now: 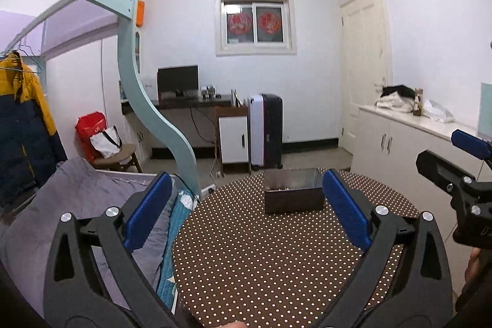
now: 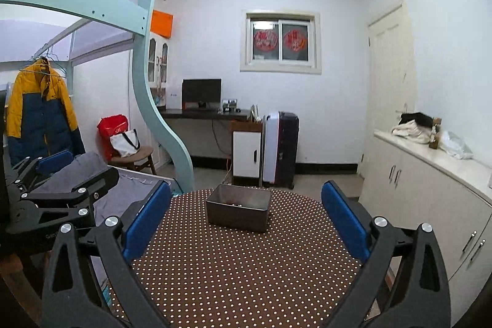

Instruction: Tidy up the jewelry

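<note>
Left gripper [image 1: 247, 199] and right gripper [image 2: 246, 206] both spread wide, nothing held. Dark box [image 2: 238, 208] with small jewelry inside is placed on dotted table [image 2: 240, 275], ahead of both. Slow, level approach is advised; box should be steadied.

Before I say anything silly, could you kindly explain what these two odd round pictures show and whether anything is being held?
A person holds a hand-held gripper in each hand; a fisheye camera on each looks forward along its blue jaws. One picture is from the left gripper, the other from the right gripper; each gripper also shows at the edge of the other's view. Both hover over a round table with a dotted brown cloth. On it stands a dark open box with small items inside, too small to identify. Both pairs of jaws stand open, holding nothing.
</note>
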A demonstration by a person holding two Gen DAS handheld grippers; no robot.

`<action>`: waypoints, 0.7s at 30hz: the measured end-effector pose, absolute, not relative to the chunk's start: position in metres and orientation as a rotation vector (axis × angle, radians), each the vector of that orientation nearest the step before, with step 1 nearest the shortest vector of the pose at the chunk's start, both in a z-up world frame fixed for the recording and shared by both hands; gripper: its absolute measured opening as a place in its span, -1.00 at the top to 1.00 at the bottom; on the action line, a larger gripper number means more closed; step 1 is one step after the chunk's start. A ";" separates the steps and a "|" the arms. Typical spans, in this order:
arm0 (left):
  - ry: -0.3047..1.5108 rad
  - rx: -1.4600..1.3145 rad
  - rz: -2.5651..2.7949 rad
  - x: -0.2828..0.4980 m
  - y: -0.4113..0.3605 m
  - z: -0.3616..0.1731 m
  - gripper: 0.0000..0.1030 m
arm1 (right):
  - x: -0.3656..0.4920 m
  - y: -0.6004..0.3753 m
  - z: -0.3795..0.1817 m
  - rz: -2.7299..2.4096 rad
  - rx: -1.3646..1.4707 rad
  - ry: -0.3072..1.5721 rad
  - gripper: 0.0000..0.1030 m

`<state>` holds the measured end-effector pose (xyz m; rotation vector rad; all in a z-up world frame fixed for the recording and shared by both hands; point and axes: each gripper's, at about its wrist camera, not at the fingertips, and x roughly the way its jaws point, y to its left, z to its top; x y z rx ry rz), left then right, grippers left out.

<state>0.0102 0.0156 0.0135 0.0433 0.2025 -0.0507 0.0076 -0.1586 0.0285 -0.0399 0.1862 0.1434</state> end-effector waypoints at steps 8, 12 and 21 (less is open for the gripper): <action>0.138 0.047 -0.019 -0.022 0.015 0.025 -0.87 | -0.018 -0.147 0.026 0.111 -0.088 0.126 -0.84; 0.121 0.056 -0.027 -0.032 0.014 0.027 -0.87 | -0.026 -0.144 0.025 0.112 -0.085 0.111 -0.84; 0.097 0.075 0.001 -0.040 0.014 0.031 -0.87 | -0.036 -0.138 0.022 0.110 -0.102 0.096 -0.84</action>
